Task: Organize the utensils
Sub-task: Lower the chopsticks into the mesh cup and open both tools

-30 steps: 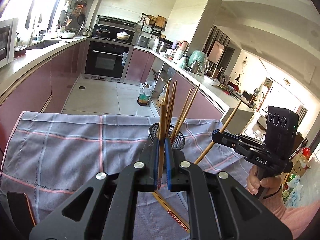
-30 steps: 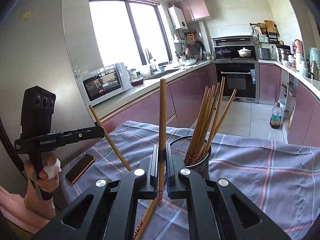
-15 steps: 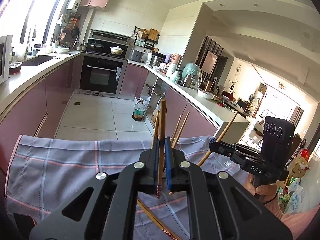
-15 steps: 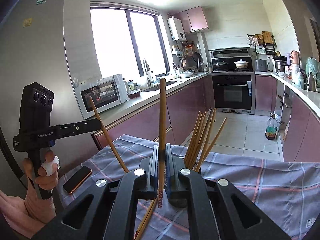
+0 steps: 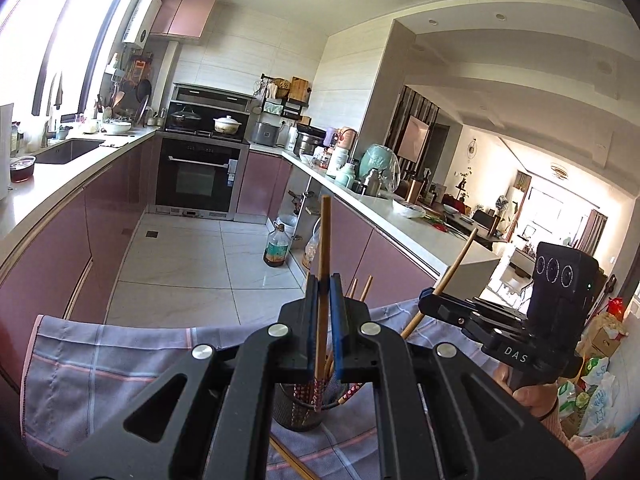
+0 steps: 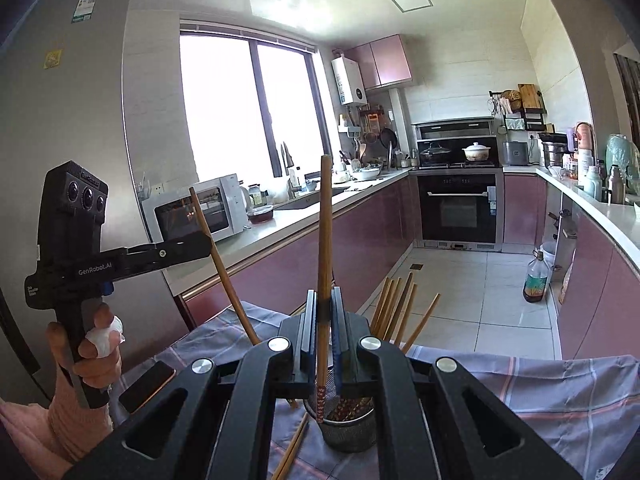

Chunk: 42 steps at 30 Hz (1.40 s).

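Claws — two, left claw (image 5: 325, 330) and right claw (image 6: 325, 334) each clamping one chopstick (image 5: 322, 264) above the mesh holder (image 6: 350, 432)

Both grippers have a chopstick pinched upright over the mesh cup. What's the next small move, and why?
Probably lower the right gripper straight down, then open it. Its chopstick stands upright with the patterned end right at the rim of the mesh cup, so it should drop in beside the others. The left gripper holds its own chopstick close by, so taking turns looks safer. A loose chopstick waits on the cloth.
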{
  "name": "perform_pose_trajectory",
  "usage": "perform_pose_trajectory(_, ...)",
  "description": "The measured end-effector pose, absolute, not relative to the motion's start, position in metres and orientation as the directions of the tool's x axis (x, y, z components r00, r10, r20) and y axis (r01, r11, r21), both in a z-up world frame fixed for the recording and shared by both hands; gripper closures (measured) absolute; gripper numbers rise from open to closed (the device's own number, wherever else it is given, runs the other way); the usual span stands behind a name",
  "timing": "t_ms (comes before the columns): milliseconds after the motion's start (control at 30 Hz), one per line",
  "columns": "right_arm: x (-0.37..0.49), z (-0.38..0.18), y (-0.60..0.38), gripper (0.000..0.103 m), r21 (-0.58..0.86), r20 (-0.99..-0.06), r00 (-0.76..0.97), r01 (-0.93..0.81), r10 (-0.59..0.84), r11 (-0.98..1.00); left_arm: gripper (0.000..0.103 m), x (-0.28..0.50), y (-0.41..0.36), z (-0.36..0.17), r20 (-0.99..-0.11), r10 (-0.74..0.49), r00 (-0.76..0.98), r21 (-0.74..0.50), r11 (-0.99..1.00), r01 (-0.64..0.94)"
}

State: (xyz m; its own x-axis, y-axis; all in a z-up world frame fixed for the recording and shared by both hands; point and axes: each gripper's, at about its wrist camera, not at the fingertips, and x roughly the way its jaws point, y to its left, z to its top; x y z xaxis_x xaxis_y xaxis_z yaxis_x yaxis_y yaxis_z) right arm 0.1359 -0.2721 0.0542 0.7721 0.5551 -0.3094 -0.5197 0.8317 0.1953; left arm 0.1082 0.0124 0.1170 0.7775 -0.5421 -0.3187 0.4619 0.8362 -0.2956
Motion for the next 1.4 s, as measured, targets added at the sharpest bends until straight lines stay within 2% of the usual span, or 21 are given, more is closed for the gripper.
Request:
perform_pose_trajectory(367, 0.159, 0.038, -0.269, 0.098, 0.194, -0.352, 0.782, -0.477, 0.515, 0.857, 0.097, 0.15, 0.0, 0.1, -0.392, -0.505, 0.769, -0.298, 0.861, 0.413)
perform_pose_trajectory(833, 0.191, -0.009, -0.254, 0.097, 0.24, -0.547, 0.67, -0.448, 0.502, 0.861, 0.097, 0.195, -0.041, 0.048, -0.603, -0.427, 0.674, -0.176, 0.895, 0.409)
perform_pose_trajectory(1067, 0.197, -0.017, -0.255, 0.093, 0.243, -0.565, 0.682, -0.401, 0.465, 0.883, 0.095, 0.212, -0.044, 0.042, -0.61, -0.421, 0.672, -0.19, 0.9, 0.391)
perform_pose_trajectory(1167, 0.197, -0.017, -0.258, 0.086, 0.248, -0.556, 0.693, -0.388, 0.458, 0.888, 0.085, 0.213, -0.037, 0.039, -0.598, -0.427, 0.678, -0.204, 0.899, 0.387)
perform_pose_trajectory(1233, 0.196, -0.017, -0.26, 0.085, 0.25, -0.55, 0.699, -0.383, 0.456, 0.889, 0.079, 0.215, -0.036, 0.036, -0.589, -0.43, 0.684, -0.212, 0.899, 0.383)
perform_pose_trajectory(1333, 0.188, -0.014, -0.26, 0.077, 0.243, -0.532, 0.715, -0.384, 0.453, 0.891, 0.074, 0.215, -0.031, 0.035, -0.571, -0.436, 0.696, -0.227, 0.898, 0.376)
perform_pose_trajectory(1400, 0.181, -0.013, -0.261, 0.076, 0.237, -0.519, 0.725, -0.387, 0.453, 0.891, 0.069, 0.215, -0.025, 0.034, -0.557, -0.436, 0.707, -0.238, 0.899, 0.367)
